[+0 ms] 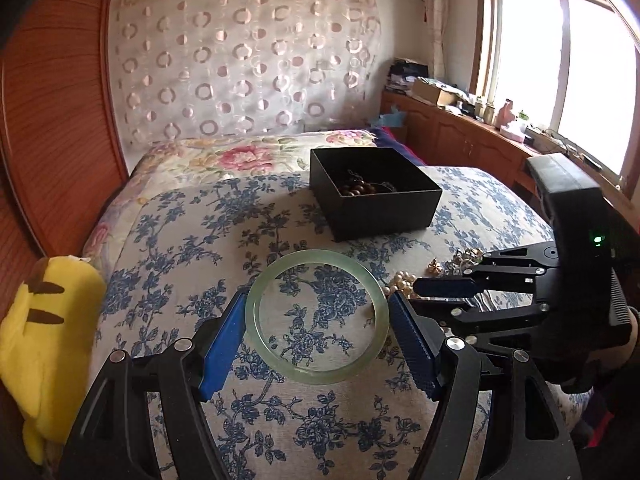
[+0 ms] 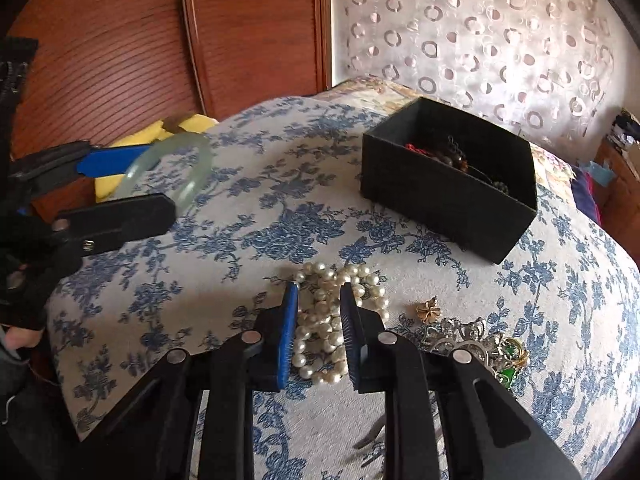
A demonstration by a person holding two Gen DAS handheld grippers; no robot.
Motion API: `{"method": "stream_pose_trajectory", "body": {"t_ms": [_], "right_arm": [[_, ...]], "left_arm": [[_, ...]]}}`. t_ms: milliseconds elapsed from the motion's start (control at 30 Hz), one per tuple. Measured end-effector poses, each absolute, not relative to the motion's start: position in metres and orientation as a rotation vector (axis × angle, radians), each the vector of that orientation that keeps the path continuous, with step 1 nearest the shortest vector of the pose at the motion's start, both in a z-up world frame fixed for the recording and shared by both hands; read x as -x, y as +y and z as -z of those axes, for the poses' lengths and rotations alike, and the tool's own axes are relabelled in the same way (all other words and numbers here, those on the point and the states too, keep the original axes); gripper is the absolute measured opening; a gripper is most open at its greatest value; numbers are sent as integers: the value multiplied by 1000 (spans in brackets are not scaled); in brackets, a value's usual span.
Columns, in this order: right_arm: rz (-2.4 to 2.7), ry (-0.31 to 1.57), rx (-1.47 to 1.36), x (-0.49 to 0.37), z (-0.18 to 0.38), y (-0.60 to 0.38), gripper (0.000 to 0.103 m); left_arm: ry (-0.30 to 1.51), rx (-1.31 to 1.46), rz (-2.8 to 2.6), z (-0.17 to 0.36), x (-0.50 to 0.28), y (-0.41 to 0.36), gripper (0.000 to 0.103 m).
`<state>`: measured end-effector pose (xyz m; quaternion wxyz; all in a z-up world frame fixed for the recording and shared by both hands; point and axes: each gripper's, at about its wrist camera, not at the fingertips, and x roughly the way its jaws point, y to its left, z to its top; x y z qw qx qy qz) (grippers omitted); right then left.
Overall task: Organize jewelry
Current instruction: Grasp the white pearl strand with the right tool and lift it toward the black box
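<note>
Left gripper [image 1: 318,322] clamped the jade bangle [image 1: 317,316]; right gripper [image 2: 319,334] half-spread around pearls [image 2: 334,316]. Best carried level to the black box [image 1: 376,192] mid-bed.

a home bedroom: a bed [image 1: 192,240] under floral covers, a wooden wardrobe [image 2: 120,60], a curtained window [image 1: 560,60].

1. The left gripper [image 1: 318,334] has black angular linkage arms with round silver pivot pins and blue ribbed pads [image 1: 222,350] lining its jaws.
2. The right gripper [image 2: 319,330] has the same black arms and silver pins; a green light [image 1: 597,239] glows on its black body.
</note>
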<state>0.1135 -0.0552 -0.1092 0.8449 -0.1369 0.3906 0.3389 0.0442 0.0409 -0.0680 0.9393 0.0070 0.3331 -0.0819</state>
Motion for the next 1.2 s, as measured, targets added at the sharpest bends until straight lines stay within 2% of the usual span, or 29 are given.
{"method": "stream_pose_trajectory", "body": {"t_ms": [67,233,867,1200], "right_arm": [[-705,827,288,-116,110,-57,22],[-713,829,310,-119,111,-56,9],[-703,569,298,-114,-18,-101,8],[-683,499,281,-120,-55,-108,8]], "left_arm": [[680,-16,169,68,-44,42,69],[679,-14,166,68,-44,42,69],[583,-38,174,21,-54,35,69],[572,-47,186,15,-65,28,69]]}}
